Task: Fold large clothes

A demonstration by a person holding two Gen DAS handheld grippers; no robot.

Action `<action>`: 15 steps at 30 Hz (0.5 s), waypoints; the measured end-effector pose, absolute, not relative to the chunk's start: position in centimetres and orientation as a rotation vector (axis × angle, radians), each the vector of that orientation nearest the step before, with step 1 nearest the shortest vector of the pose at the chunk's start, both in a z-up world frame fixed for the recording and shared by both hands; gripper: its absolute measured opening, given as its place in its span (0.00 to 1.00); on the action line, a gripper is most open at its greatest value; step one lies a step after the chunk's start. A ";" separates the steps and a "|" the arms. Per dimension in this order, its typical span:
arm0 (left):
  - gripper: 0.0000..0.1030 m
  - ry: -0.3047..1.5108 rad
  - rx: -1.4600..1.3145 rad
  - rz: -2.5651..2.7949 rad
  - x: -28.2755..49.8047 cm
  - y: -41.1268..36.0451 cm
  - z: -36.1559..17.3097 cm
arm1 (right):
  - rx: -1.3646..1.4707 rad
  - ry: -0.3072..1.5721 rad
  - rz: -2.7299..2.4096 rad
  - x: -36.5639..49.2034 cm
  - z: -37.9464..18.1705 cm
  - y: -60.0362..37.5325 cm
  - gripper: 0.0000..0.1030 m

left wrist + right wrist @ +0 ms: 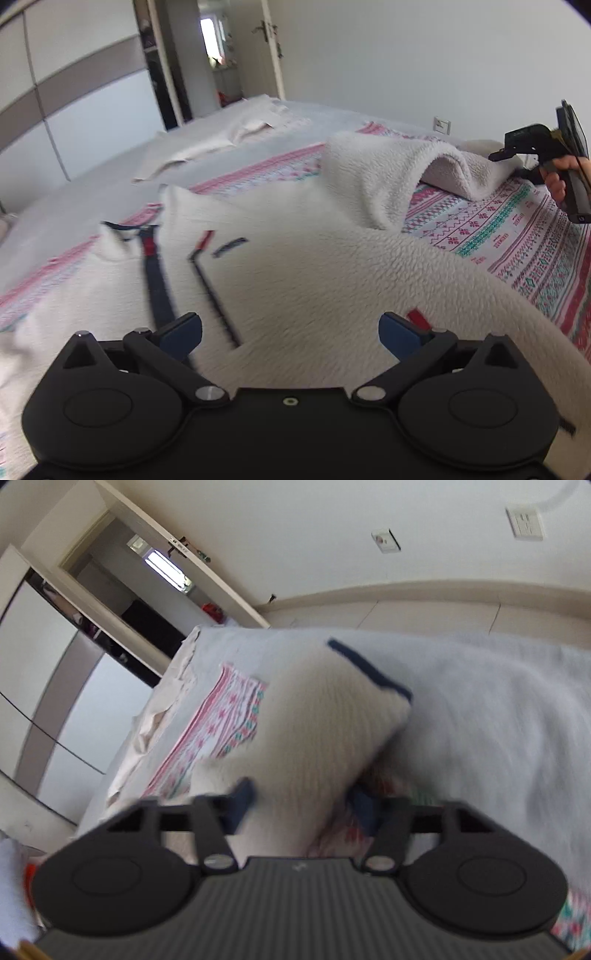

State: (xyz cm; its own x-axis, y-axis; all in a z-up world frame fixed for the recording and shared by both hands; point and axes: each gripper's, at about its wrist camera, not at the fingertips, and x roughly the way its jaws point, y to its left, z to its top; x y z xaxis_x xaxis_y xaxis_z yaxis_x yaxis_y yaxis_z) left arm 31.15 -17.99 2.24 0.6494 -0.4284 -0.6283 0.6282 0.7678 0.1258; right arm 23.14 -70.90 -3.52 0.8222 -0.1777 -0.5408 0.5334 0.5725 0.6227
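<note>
A large white fleece jacket (314, 277) with a navy zipper (159, 288) lies spread on the bed. My left gripper (291, 332) hovers low over its body, jaws wide open, nothing between the blue pads (181, 334). One sleeve (388, 173) arches up off the blanket toward the right. There a hand (554, 181) holds my right gripper (498, 155) at the sleeve's end. In the right wrist view the sleeve (325, 720), with its navy cuff (369, 668), runs between the fingers of the right gripper (303, 803), which is shut on it.
A pink and teal patterned blanket (517, 236) lies under the jacket on a grey bed sheet (92, 192). A beige cloth (207, 144) lies rumpled at the bed's far end. A wardrobe (74, 92) stands along the left, with an open doorway (218, 55) beyond.
</note>
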 end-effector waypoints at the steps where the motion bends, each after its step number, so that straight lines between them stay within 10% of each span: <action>1: 1.00 0.630 0.321 -0.615 32.3 -18.8 1.9 | 0.801 0.467 -0.450 24.1 -2.9 -70.9 0.11; 15: 1.00 0.659 0.043 -0.754 38.5 -27.0 -5.0 | 0.308 0.512 -0.759 27.5 -0.2 -74.6 0.13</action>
State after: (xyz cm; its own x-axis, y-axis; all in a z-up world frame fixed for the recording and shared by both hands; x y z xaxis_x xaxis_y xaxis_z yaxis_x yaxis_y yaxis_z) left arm 38.50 -26.99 -4.98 0.5388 -0.6211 -0.5692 0.6471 0.7377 -0.1925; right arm 27.52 -74.60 -0.21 0.6123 -0.5733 -0.5445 0.7193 0.6898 0.0826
